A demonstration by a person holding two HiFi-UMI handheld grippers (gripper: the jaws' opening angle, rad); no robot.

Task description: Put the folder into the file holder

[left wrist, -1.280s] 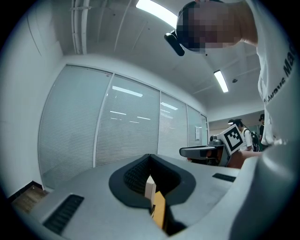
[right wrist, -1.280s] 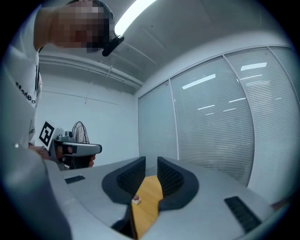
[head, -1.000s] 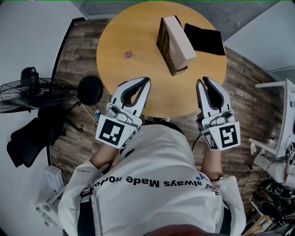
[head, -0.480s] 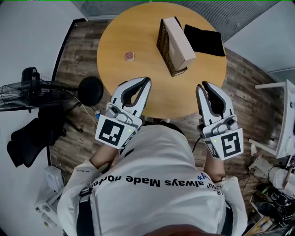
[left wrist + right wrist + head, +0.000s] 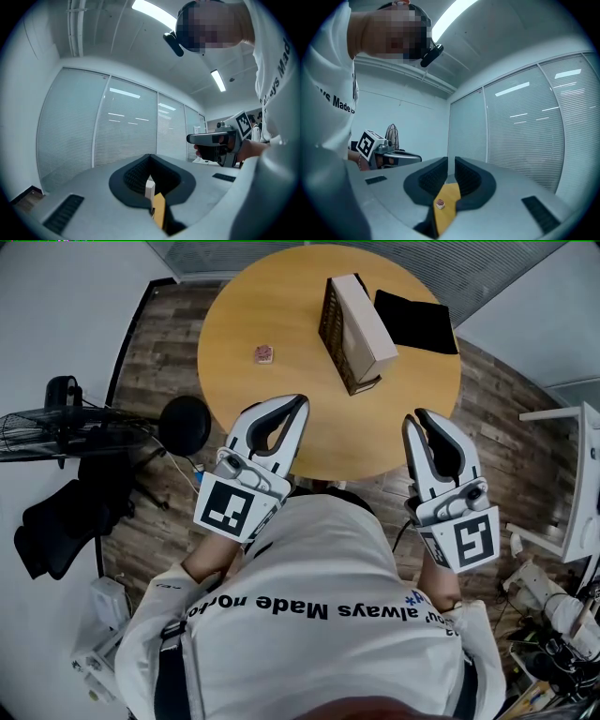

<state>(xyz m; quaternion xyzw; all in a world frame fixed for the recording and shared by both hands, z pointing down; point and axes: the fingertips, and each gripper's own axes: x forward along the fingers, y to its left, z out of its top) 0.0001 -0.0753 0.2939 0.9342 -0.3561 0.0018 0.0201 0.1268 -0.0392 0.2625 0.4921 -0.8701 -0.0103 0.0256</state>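
Observation:
A black folder (image 5: 417, 320) lies flat on the far right of the round wooden table (image 5: 281, 306). Just left of it stands the tan file holder (image 5: 354, 329), a slim box that also shows between the jaws in the left gripper view (image 5: 149, 188). My left gripper (image 5: 299, 403) hovers shut and empty over the table's near edge. Shut and empty too, my right gripper (image 5: 415, 418) hangs at the near right edge. Both point level toward the table, well short of the folder. In the right gripper view the jaws (image 5: 451, 161) frame a strip of tabletop.
A small pink object (image 5: 263, 353) sits on the table's left half and shows in the right gripper view (image 5: 439, 203). Left of the table stand a floor fan (image 5: 56, 418), a round black stool (image 5: 184, 423) and a black chair (image 5: 56, 521). White furniture (image 5: 572, 474) stands at right.
The right gripper has drifted a little toward the lower right of the head view and looks slightly closer to the camera. The left gripper has stayed where it was.

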